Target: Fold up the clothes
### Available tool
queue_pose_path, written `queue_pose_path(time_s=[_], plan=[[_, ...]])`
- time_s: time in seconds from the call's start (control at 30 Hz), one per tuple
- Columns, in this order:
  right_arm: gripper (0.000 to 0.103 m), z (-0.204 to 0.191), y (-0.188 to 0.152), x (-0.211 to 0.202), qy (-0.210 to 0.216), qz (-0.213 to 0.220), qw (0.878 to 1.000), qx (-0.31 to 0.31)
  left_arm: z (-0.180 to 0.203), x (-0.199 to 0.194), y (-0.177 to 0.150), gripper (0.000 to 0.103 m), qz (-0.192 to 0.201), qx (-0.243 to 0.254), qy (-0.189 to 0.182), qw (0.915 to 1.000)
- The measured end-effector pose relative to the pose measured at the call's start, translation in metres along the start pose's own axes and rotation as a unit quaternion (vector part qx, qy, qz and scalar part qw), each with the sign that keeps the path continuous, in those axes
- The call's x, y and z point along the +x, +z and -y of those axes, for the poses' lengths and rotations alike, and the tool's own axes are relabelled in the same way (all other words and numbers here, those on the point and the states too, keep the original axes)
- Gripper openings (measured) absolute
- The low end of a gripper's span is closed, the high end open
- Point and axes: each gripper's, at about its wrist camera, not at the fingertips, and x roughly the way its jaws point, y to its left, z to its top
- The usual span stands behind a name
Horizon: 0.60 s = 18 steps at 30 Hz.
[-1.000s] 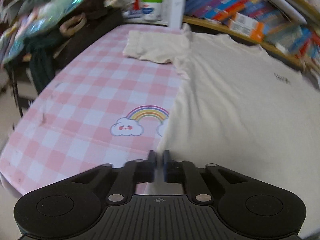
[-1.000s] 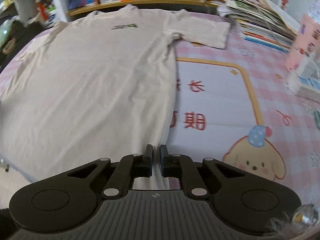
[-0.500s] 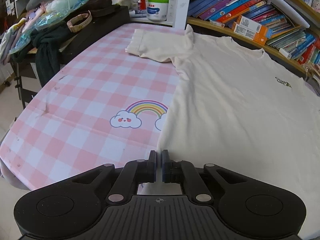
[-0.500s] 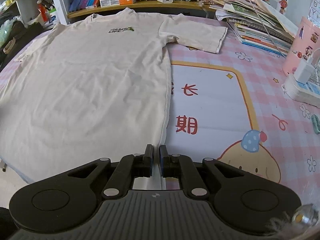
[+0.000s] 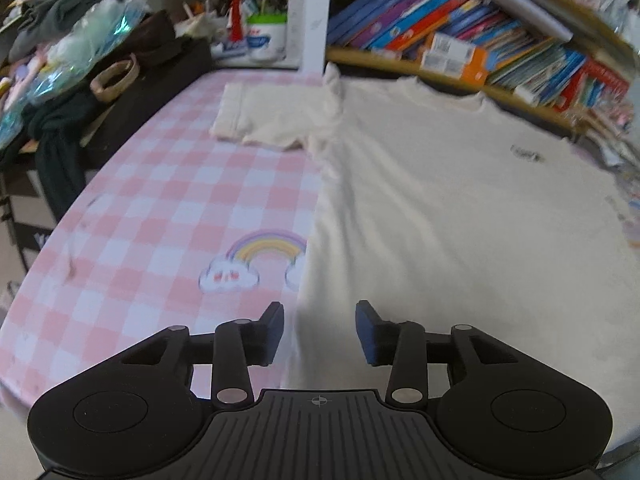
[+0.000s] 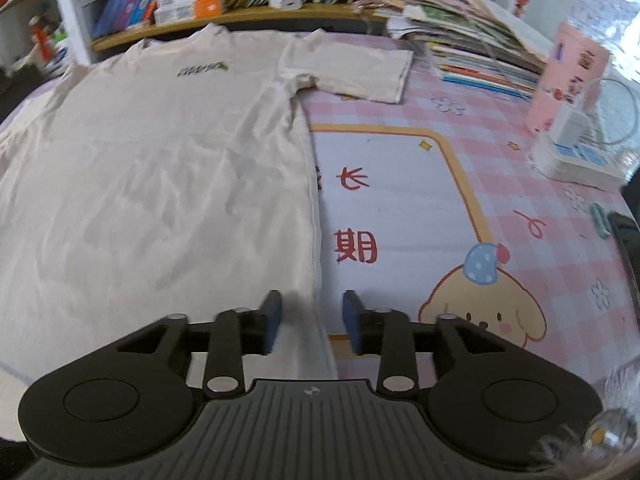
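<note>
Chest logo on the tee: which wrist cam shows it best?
Right wrist. The logo sits near the collar, fairly sharp, its dark lettering visible though unreadable. In the left wrist view the logo is a small motion-blurred smudge far off toward the tee's right edge.

I'm reading two red Chinese characters on the pink checked table mat (image 6: 400,208) ahead of my right claw — 长 (image 6: 354,179) higher up, 期 (image 6: 356,246) below it, both inside the yellow-bordered panel. The chest print on the cream T-shirt (image 6: 160,184) is showing as a small dark logo (image 6: 202,69) — I'm not making out its letters. Book spines and boxes on the shelf are staying too blurred to read in either view.
</note>
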Motion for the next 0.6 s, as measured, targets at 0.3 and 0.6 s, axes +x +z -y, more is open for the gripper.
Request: queue_pose_path(time_s=[0.3,0.6], plan=[[0.042,-0.100,0.020,-0.006,-0.017,0.035,0.999,0.018,-0.058,0.020,0.048,0.040,0.018,0.005,-0.060,0.9980],[0.044,-0.209,0.032,0.004,0.003,0.031,1.000,0.007,-0.108,0.064,0.097,0.040,0.013,0.021,-0.059,0.9979]])
